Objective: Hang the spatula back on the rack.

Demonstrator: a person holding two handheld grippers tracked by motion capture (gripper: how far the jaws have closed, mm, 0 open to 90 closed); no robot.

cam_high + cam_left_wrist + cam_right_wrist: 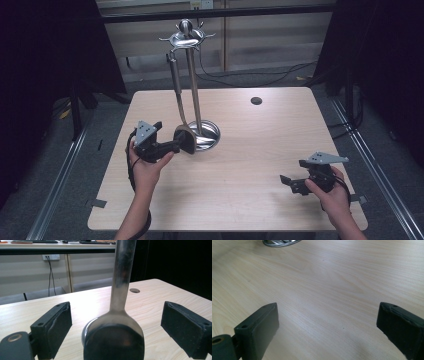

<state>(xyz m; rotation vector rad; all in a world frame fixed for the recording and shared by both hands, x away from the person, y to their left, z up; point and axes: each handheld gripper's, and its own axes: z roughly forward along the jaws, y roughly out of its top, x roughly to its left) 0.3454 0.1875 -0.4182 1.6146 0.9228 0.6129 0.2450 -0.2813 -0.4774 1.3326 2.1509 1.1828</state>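
Your left gripper [115, 330] sits wide apart around the hanging spatula [115, 340], unclamped, at the stand's [192, 75] eight o'clock. Your right gripper [332, 332] gapes over bare table [324, 285] at four o'clock.

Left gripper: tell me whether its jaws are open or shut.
Open. The left gripper has its jaws spread apart on either side of the hanging utensil, touching neither side.
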